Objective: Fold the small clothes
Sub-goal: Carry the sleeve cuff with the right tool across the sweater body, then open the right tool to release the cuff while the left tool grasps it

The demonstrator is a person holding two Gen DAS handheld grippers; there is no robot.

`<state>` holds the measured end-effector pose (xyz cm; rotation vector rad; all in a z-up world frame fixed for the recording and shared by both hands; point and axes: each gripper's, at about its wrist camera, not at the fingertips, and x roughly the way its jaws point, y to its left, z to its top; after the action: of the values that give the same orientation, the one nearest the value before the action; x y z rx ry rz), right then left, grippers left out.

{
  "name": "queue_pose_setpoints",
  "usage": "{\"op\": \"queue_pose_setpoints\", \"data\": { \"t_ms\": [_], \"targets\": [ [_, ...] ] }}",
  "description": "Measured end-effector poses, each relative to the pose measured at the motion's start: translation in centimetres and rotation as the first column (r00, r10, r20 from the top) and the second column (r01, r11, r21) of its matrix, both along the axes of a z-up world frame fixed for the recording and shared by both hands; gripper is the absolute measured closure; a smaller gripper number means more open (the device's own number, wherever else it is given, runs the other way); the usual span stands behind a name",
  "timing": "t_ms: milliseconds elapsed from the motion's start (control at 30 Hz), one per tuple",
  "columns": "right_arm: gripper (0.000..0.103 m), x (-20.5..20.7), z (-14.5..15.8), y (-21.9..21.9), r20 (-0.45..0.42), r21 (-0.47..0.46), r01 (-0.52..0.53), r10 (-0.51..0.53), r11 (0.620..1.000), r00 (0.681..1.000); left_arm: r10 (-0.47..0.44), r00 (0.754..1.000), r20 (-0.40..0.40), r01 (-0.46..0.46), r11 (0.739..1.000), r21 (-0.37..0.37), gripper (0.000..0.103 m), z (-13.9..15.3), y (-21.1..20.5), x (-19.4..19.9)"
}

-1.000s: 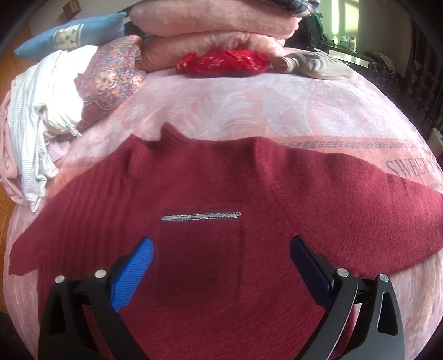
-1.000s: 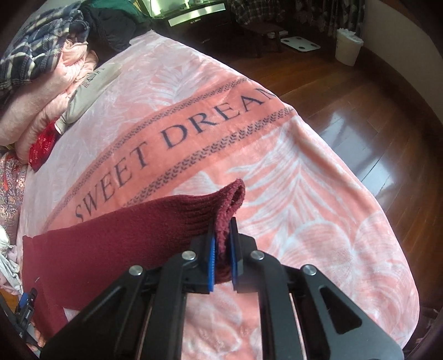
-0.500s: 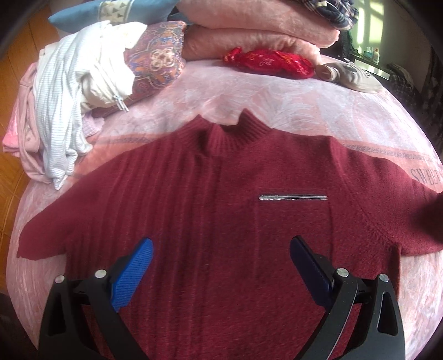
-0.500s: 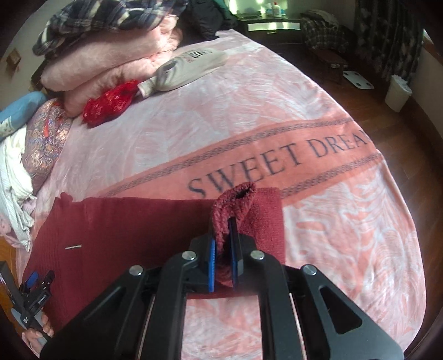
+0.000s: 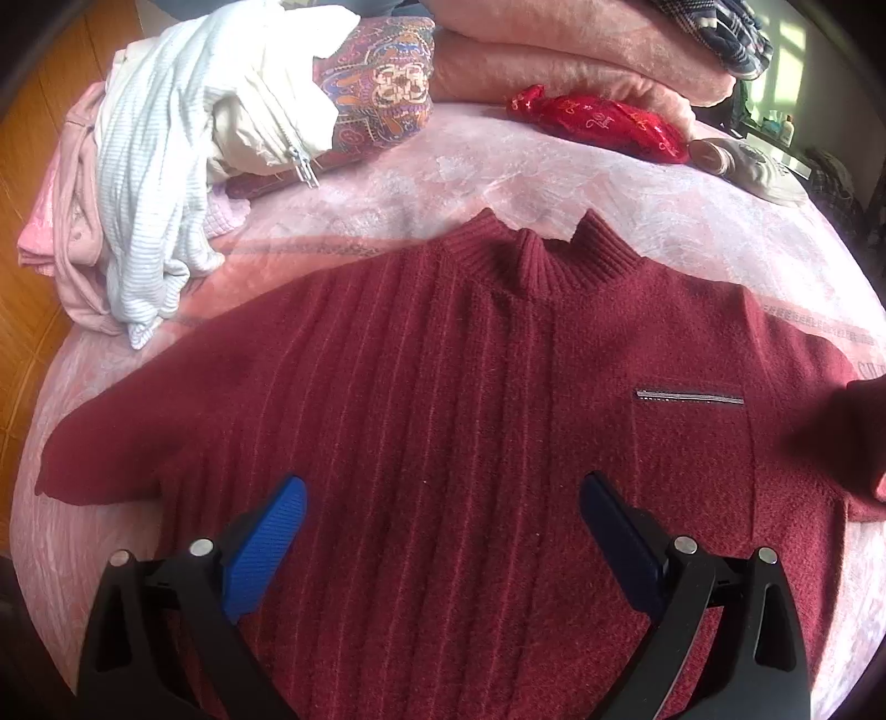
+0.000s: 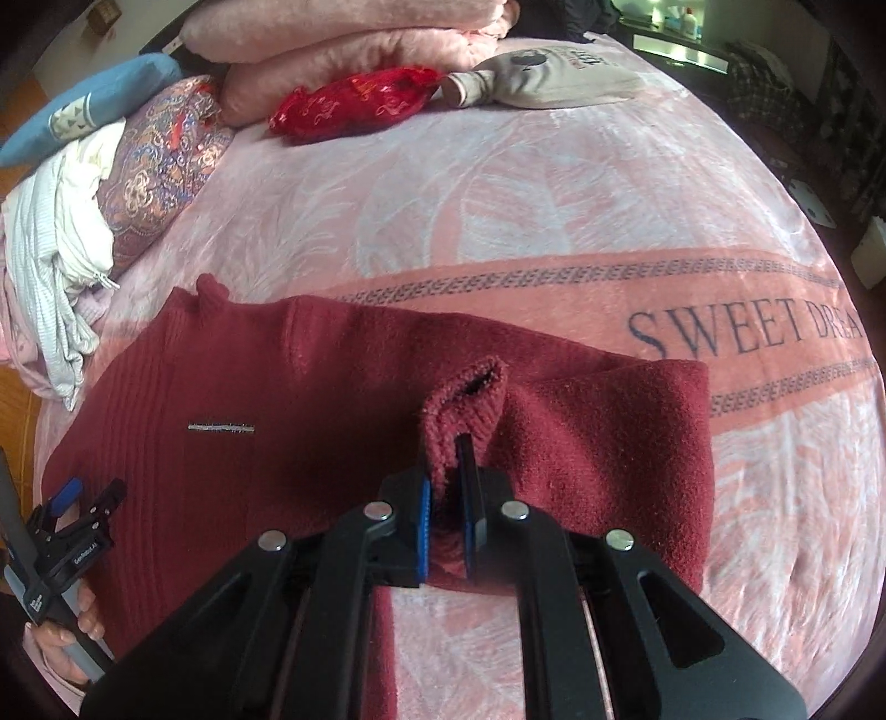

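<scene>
Sweater (image 5: 443, 443) lies flat on the bed (image 5: 554, 183), collar (image 5: 548, 255) toward the far side. Its right sleeve (image 6: 581, 421) is folded over the body, cuff (image 6: 465, 399) between the right gripper's (image 6: 446, 509) pads. Left gripper (image 5: 443, 531) hangs over the hem. Behind: clothes heap (image 5: 166, 155) at left, pillow (image 5: 382, 94) beside it, stacked blankets (image 5: 581, 50) at the back.

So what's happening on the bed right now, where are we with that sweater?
A person is folding a dark red knitted sweater spread flat on the pink patterned blanket. The right hand-held gripper is shut on the cuff of one sleeve and has it folded back over itself toward the chest. The left hand-held gripper hangs open above the sweater's lower front, holding nothing. The other sleeve lies stretched out flat, not yet folded.
</scene>
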<state>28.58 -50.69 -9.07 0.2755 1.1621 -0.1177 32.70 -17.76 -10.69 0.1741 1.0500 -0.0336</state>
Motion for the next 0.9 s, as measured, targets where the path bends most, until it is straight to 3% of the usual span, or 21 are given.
{"op": "queue_pose_setpoints", "data": {
  "t_ms": [167, 267, 300, 333, 467, 567, 733, 800, 900],
  "targets": [
    [0.094, 1.2, -2.0, 2.9, -0.054, -0.021, -0.101, 0.1, 0.995, 0.994, 0.007, 1.0, -0.009, -0.007, 1.0, -0.001, 0.004, -0.5, 0.2, 1.0],
    [0.073, 1.2, -2.3, 3.4, -0.054, 0.056, -0.139, 0.142, 0.989, 0.988, 0.02, 1.0, -0.023, -0.02, 1.0, -0.017, 0.004, -0.7, 0.1, 1.5],
    [0.06, 1.0, -2.1, 3.5, -0.032, 0.116, -0.15, 0.155, 0.982, 0.987, 0.02, 0.999, -0.029, -0.021, 1.0, -0.023, 0.004, -0.8, -0.1, 1.7],
    [0.059, 0.6, -1.7, 3.4, -0.006, 0.161, -0.152, 0.155, 0.975, 0.988, 0.018, 0.999, -0.034, -0.019, 0.999, -0.029, 0.004, -0.8, -0.3, 1.7],
    [0.059, -1.9, 0.3, 0.5, 0.088, 0.252, -0.106, 0.087, 0.962, 0.992, -0.037, 0.999, -0.039, 0.033, 0.995, -0.094, 0.004, -0.2, -2.7, 0.9],
    [0.057, -4.1, 0.3, -2.8, 0.107, 0.256, -0.041, 0.014, 0.966, 0.994, -0.12, 0.991, -0.063, 0.108, 0.98, -0.169, 0.004, 0.4, -5.8, 0.0],
    [0.057, -7.1, -1.5, -7.1, 0.095, 0.263, 0.04, -0.067, 0.964, 0.993, -0.281, 0.95, -0.136, 0.229, 0.923, -0.311, 0.004, 0.0, -14.2, -1.1],
    [0.057, -8.1, -2.3, -8.5, 0.097, 0.277, 0.049, -0.078, 0.96, 0.992, -0.329, 0.931, -0.158, 0.263, 0.905, -0.334, 0.004, -0.5, -17.2, -1.1],
    [0.057, -9.6, -3.0, -9.6, 0.115, 0.27, 0.049, -0.083, 0.962, 0.99, -0.364, 0.91, -0.199, 0.287, 0.898, -0.332, 0.005, -1.8, -20.6, -0.8]
  ]
}}
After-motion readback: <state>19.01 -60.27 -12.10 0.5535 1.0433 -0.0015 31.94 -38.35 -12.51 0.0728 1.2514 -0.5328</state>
